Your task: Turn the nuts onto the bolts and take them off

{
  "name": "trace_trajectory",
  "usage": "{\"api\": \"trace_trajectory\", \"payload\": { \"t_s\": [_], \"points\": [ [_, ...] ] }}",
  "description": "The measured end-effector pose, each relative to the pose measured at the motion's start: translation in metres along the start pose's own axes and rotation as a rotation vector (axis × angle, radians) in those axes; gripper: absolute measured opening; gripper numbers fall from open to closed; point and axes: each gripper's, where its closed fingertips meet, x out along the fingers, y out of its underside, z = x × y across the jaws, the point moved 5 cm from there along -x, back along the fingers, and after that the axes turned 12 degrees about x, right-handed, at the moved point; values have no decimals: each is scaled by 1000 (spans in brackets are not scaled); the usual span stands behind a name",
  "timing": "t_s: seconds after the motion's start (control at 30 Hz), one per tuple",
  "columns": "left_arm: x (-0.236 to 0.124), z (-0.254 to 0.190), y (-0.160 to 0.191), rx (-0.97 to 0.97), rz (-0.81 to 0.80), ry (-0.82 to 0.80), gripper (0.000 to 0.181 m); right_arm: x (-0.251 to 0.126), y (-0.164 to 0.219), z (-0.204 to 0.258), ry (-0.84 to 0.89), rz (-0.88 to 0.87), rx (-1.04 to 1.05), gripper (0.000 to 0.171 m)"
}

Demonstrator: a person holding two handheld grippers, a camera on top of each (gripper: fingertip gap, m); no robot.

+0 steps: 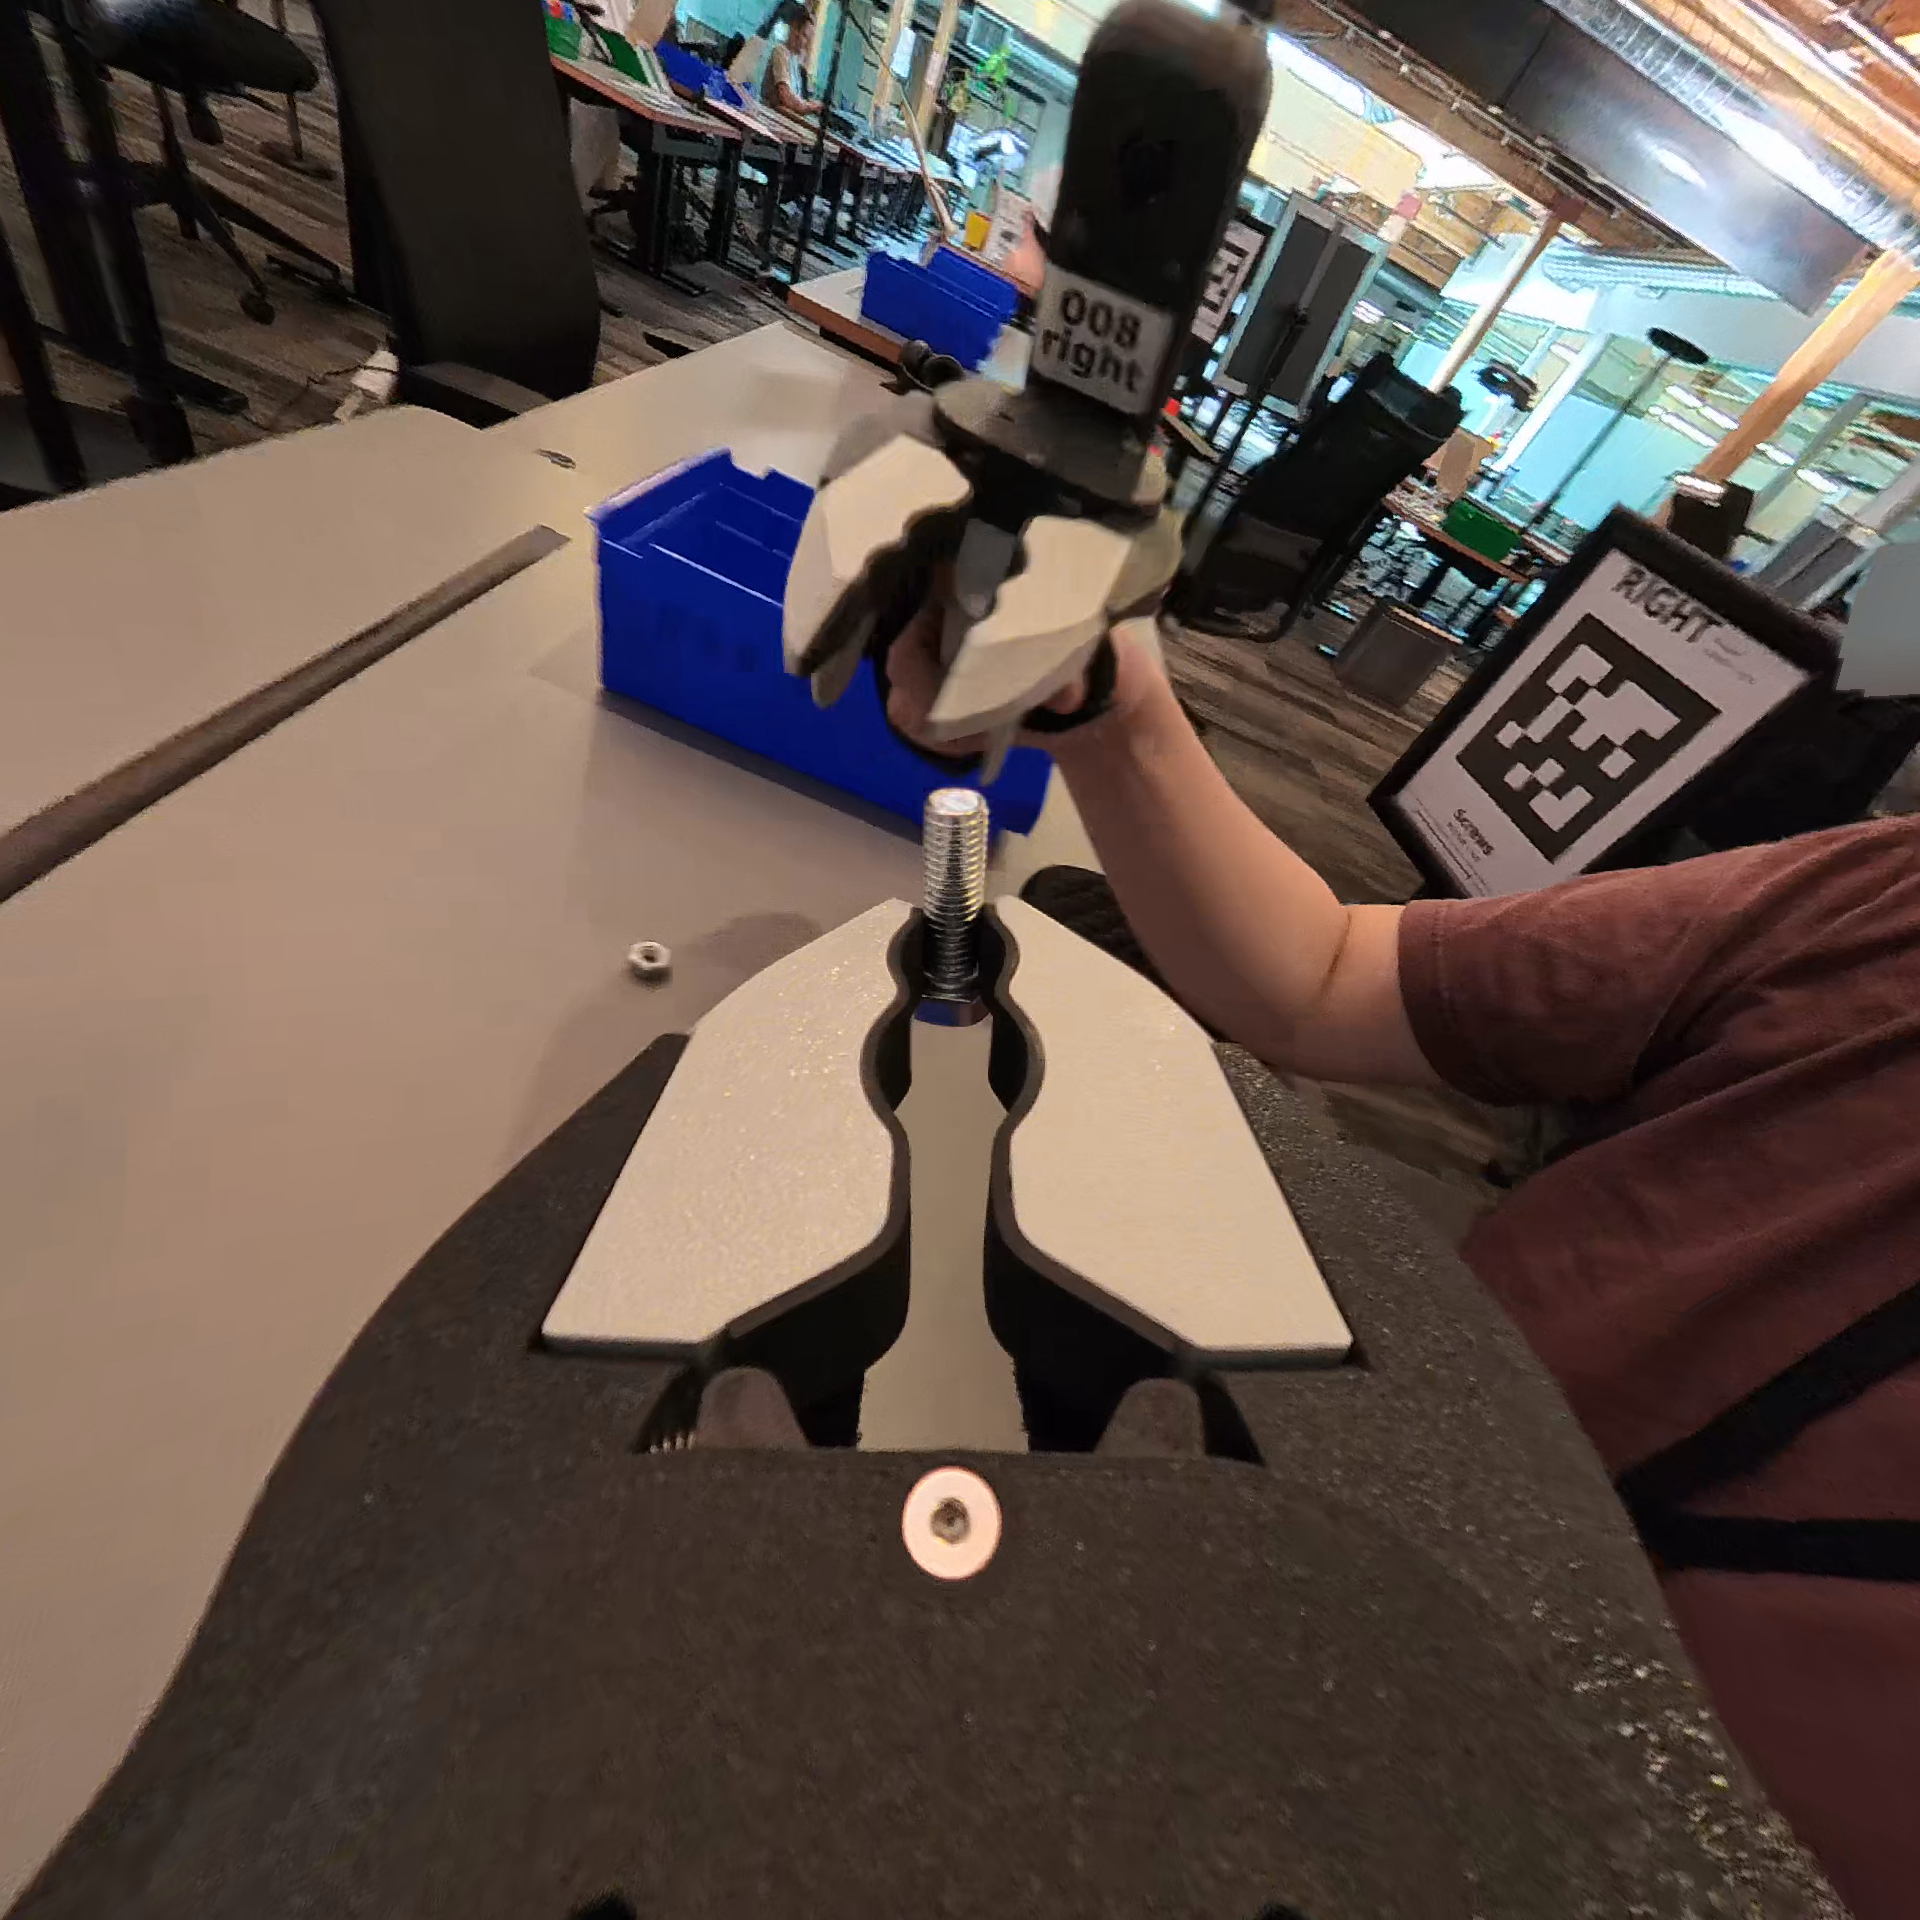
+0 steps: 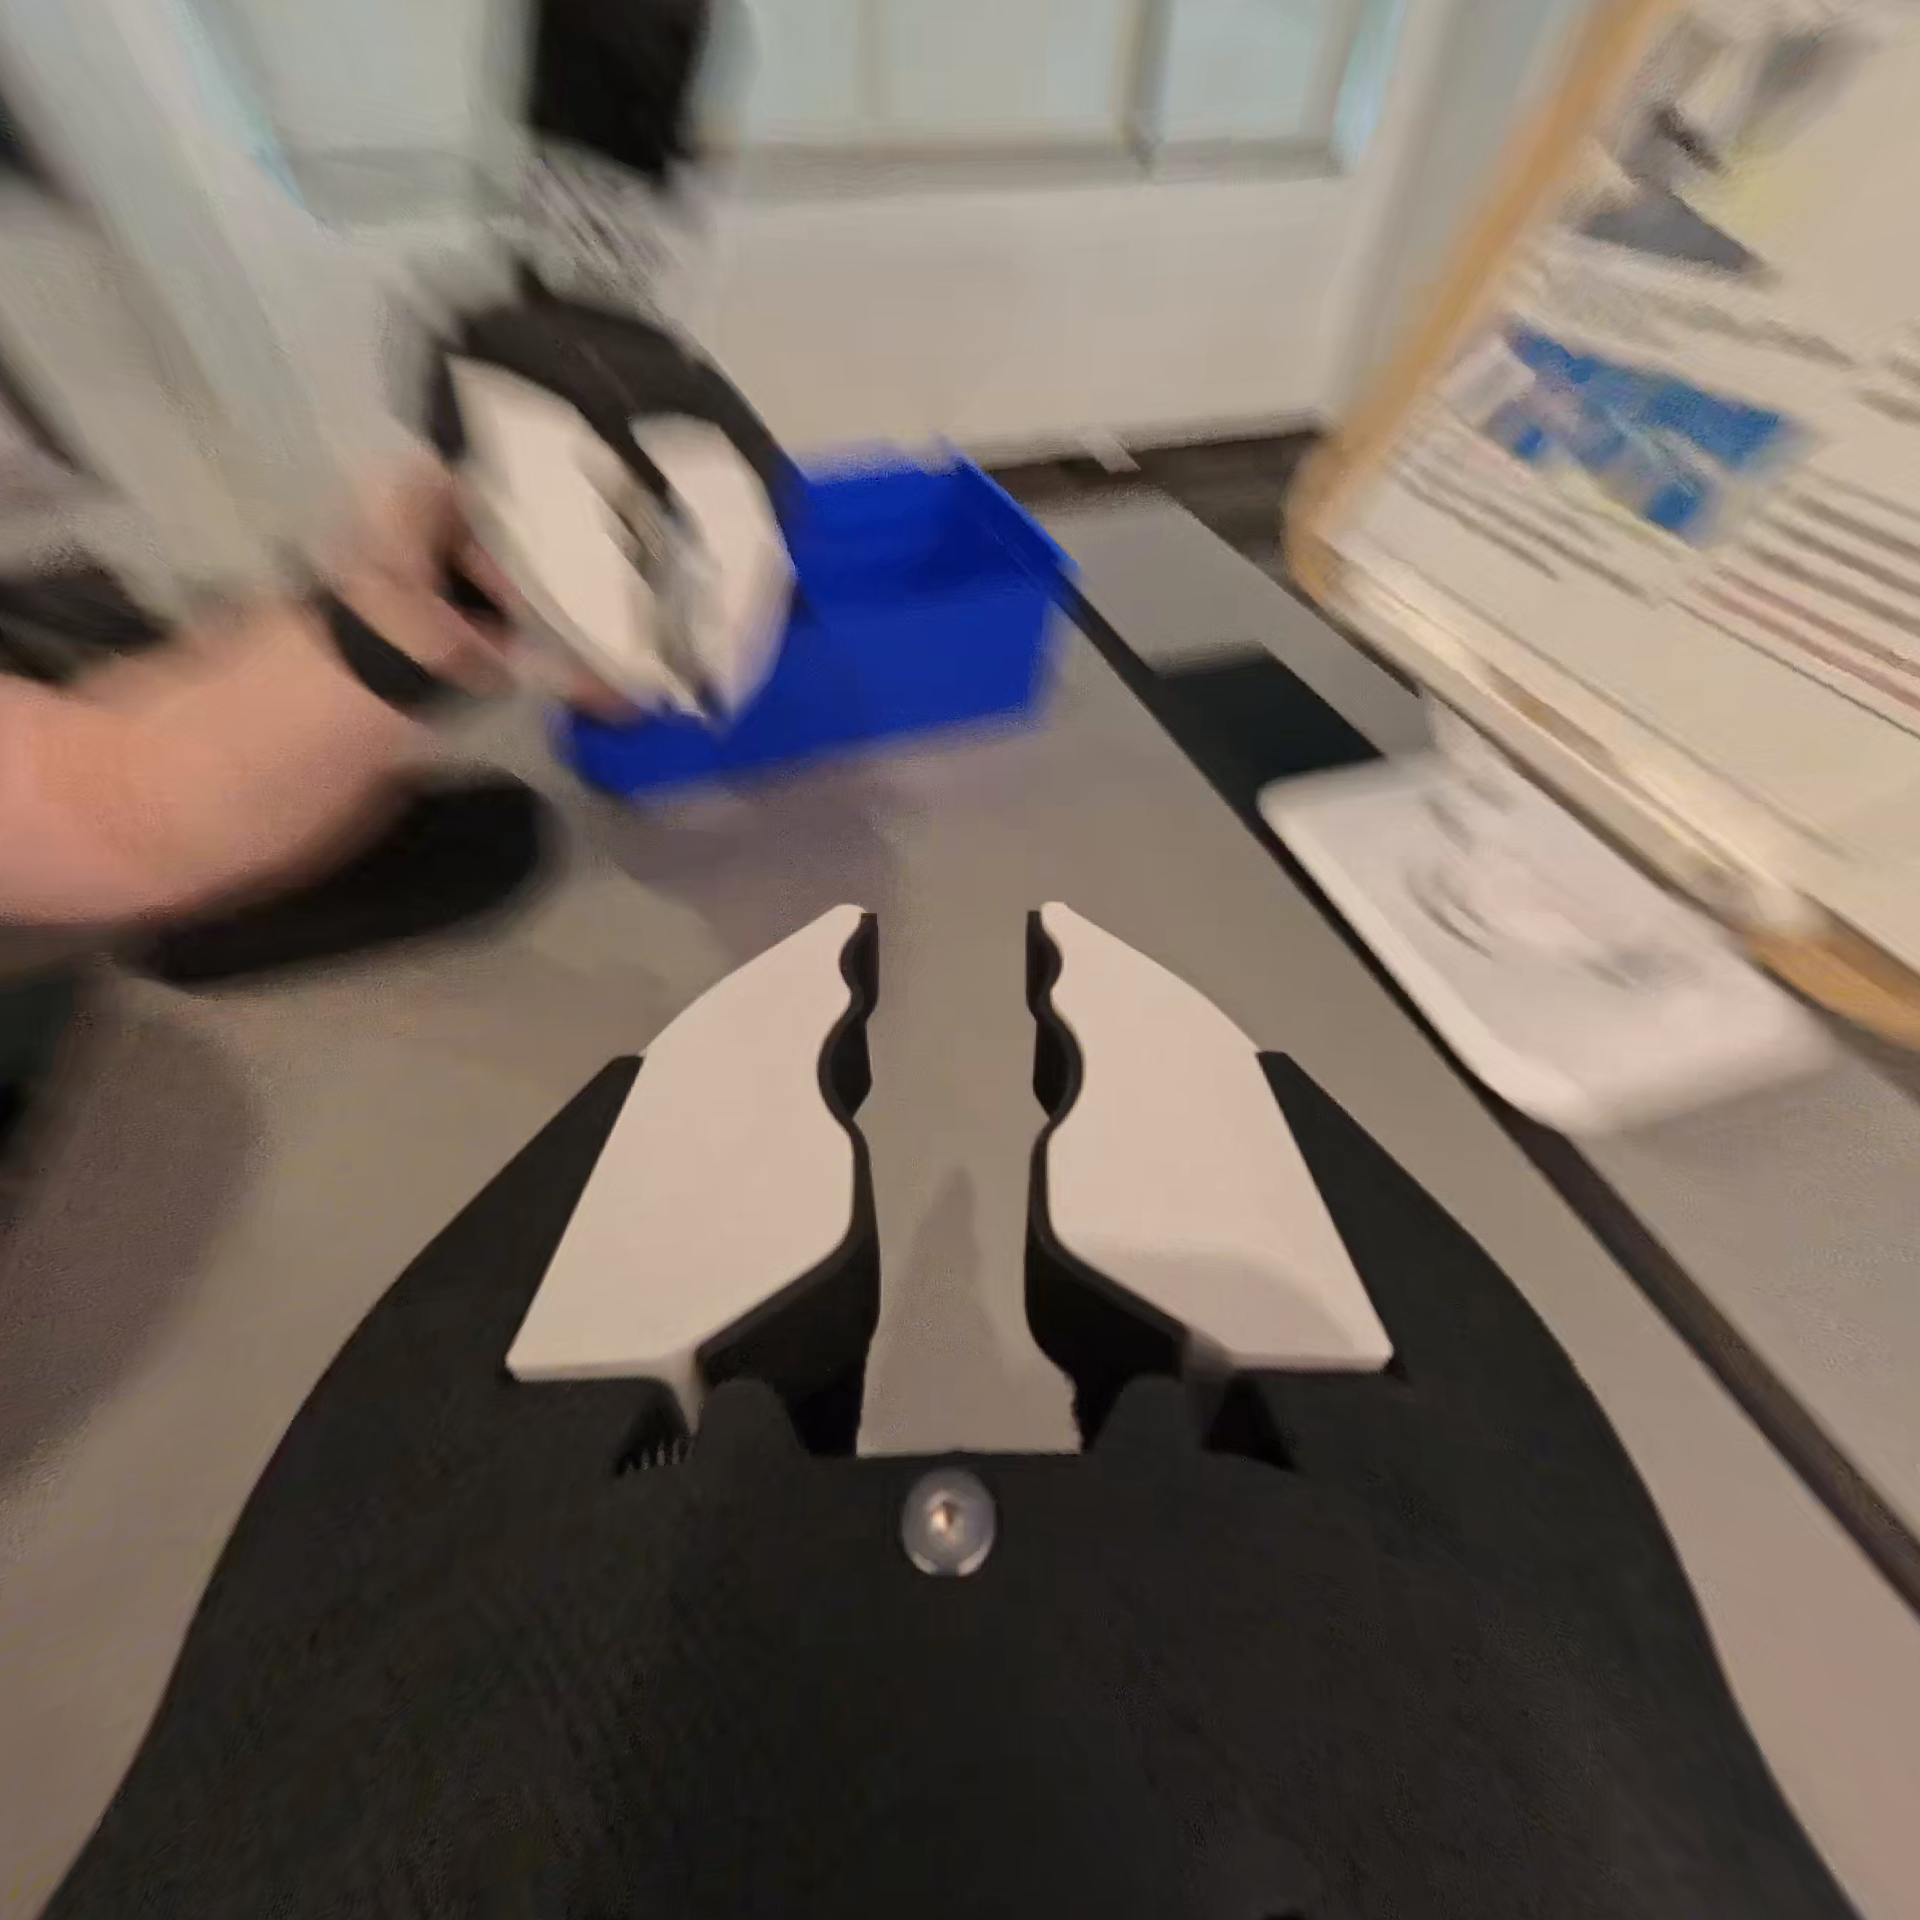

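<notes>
In the left wrist view my left gripper (image 1: 948, 920) is shut on a silver threaded bolt (image 1: 954, 862), which stands upright with its bare thread above the fingertips. A small silver nut (image 1: 649, 959) lies on the grey table (image 1: 312, 831) to the left of the fingers. My right gripper (image 1: 914, 717) hangs above and beyond the bolt, pointing down, apart from it. In the blurred right wrist view my right gripper (image 2: 951, 920) is open and empty over the table. The left gripper (image 2: 707, 665) shows there at upper left, too blurred to see the bolt.
A blue bin (image 1: 727, 634) stands on the table behind the bolt; it also shows in the right wrist view (image 2: 914, 613). A framed marker sign (image 1: 1590, 717) stands off the table's right side. A framed board (image 2: 1621, 540) and a white sheet (image 2: 1507, 935) lie right. My hands' fingertips stand some 9 cm from each other.
</notes>
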Motion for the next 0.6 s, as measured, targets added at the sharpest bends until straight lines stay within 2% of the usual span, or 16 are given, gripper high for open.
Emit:
{"api": "trace_trajectory", "payload": {
  "t_s": [0.07, 0.1, 0.17, 0.23, 0.33, 0.5, 0.6],
  "points": [
    [-14, 9, -3, 23, 3, -99, 9, -18, 37, -47, 277, 179, -51, 29],
    [-22, 14, -3, 45, 18, -160, 9, -22, 58, -65, 342, 279, -29, 30],
    [-36, 24, -4, 83, 37, -275, 9, -20, 96, -82, 320, 401, 32, 30],
    [-45, 28, -4, 104, 53, -311, 9, -12, 122, -88, 282, 489, -14, 29],
    [-50, 28, -3, 83, 50, -283, 9, -8, 140, -93, 280, 567, -112, 30],
    [-48, 34, 0, 64, 64, -342, 9, -5, 147, -102, 327, 570, 77, 32],
    [-46, 39, 2, 46, 72, -397, 9, 0, 152, -99, 377, 625, 90, 35]
  ]
}}
